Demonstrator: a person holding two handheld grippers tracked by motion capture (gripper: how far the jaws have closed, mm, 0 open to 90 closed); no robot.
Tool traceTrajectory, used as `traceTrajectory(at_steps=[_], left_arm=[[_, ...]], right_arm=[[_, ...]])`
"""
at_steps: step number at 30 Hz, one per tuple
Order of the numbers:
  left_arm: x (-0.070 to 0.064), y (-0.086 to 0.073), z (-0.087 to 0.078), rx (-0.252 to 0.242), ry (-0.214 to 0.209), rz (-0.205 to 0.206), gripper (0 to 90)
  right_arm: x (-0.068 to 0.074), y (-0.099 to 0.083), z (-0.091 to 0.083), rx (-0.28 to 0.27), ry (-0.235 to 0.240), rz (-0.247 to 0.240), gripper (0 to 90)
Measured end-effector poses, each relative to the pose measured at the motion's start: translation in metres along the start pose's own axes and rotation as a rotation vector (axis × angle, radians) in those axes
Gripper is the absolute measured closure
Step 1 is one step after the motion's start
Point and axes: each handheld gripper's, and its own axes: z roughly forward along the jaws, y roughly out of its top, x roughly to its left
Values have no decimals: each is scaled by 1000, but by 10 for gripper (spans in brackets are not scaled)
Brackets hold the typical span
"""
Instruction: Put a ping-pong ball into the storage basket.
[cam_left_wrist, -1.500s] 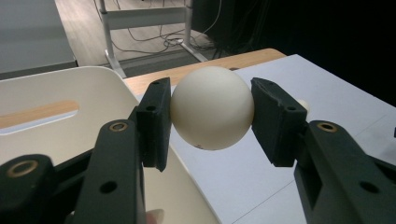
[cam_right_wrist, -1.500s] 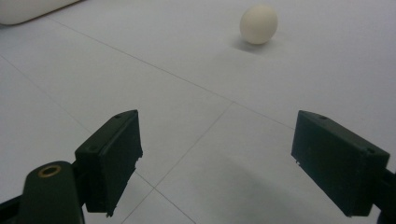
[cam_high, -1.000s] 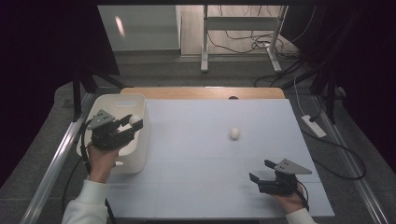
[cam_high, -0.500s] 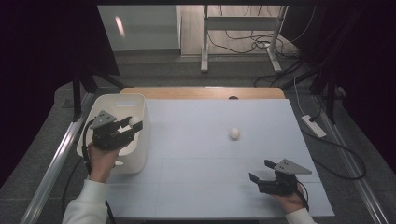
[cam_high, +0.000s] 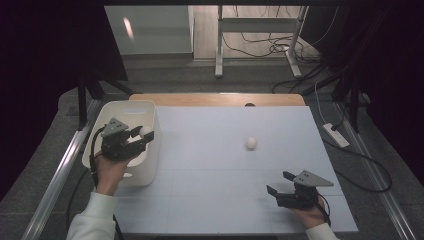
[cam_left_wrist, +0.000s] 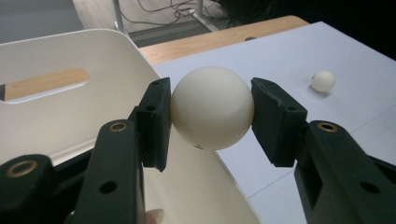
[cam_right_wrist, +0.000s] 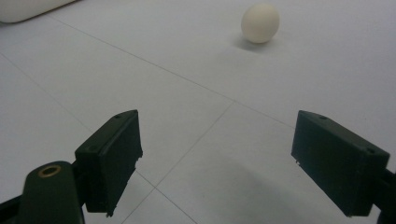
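My left tongs (cam_left_wrist: 212, 116) are clamped on 1 cream ball (cam_left_wrist: 212, 108), a pad pressed to each side of it, and I have it held over the white bin (cam_high: 112, 112), just above the rim on the bin's 3 o'clock side. In the high view the left tongs (cam_high: 141, 136) sit at about 9 o'clock on the surface (cam_high: 210, 200), with the held ball a pale spot between the tips.

My right tongs (cam_right_wrist: 217, 154) are spread wide with nothing between them, low over the pale sheet. In the high view they (cam_high: 280, 184) rest near 5 o'clock, pointing toward 9 o'clock.

A 2nd ball (cam_high: 251, 143) lies loose on the sheet near the middle, a little toward 1 o'clock, well apart from both tongs. From the right gripper view I see it (cam_right_wrist: 260, 23) ahead at 12 o'clock, touching the sheet, and from the left gripper view it (cam_left_wrist: 323, 80) sits far off at 2 o'clock. A strip of bare wood (cam_high: 215, 99) runs along the 12 o'clock edge.
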Motion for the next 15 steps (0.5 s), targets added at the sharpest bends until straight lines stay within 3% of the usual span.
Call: traceTrajectory(at_steps=[15], left_arm=[[0, 1, 3, 49, 8, 6, 506]], right_arm=[[0, 0, 0, 3, 1, -2, 159]])
